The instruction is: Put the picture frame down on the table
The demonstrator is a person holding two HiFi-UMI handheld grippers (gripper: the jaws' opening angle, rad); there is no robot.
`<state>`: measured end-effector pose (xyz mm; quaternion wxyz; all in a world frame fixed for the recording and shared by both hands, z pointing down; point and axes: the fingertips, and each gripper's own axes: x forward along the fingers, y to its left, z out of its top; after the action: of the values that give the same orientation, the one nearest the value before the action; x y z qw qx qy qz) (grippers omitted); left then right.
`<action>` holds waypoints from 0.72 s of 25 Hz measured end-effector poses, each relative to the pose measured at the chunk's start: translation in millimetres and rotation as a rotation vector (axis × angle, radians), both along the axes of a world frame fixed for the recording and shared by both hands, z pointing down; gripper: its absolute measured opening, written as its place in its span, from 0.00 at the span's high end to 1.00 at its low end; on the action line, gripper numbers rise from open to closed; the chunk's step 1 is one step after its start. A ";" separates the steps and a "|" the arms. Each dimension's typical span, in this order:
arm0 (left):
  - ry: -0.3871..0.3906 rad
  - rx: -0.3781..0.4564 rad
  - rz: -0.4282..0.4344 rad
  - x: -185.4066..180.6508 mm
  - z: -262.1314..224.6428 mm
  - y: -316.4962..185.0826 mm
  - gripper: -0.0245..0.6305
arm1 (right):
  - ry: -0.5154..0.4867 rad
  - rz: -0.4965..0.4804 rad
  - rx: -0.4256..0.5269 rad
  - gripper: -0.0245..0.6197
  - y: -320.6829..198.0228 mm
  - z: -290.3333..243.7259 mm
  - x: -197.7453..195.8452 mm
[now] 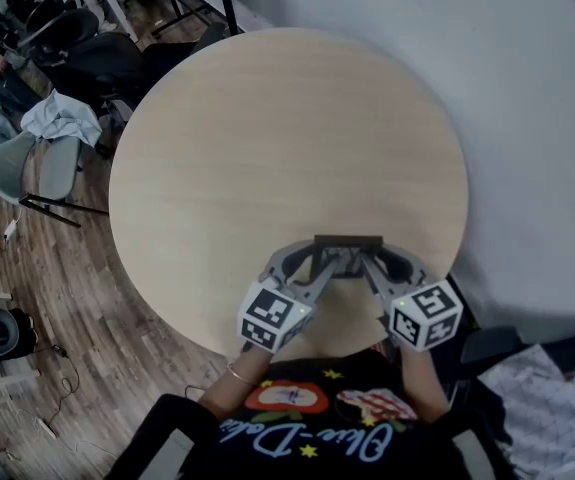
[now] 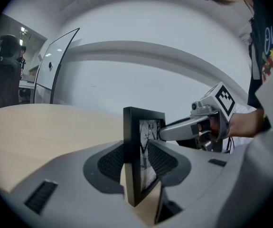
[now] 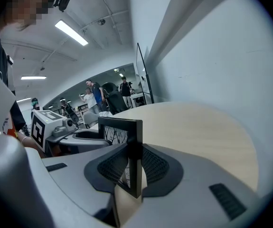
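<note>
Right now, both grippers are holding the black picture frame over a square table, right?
Almost. The table is round, not square, and the head view shows its curved edge. The rest is right: the left gripper and the right gripper both hold the black picture frame over it.

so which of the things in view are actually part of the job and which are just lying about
Part of the job:
black picture frame, upright
left gripper and right gripper, each closed on one end of it
round light wood table

Just lying about:
grey chair
pale crumpled cloth
black office chair
white patterned sheet
</note>
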<state>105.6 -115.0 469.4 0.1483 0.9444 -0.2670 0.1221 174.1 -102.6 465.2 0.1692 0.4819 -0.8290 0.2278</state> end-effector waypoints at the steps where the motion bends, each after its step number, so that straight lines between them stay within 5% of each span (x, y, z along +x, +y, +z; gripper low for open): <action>1: 0.001 -0.007 0.002 -0.7 1.7 -0.4 0.77 | 0.002 -0.001 -0.011 0.86 -0.1 2.0 -0.4; 18: -0.016 -0.080 -0.014 7.4 31.1 -19.5 0.76 | 0.004 -0.031 -0.123 0.86 -22.4 29.7 10.5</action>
<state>113.1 -134.6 500.6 0.1845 0.9348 -0.2697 0.1394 184.5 -125.0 494.9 0.2036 0.4582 -0.8203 0.2750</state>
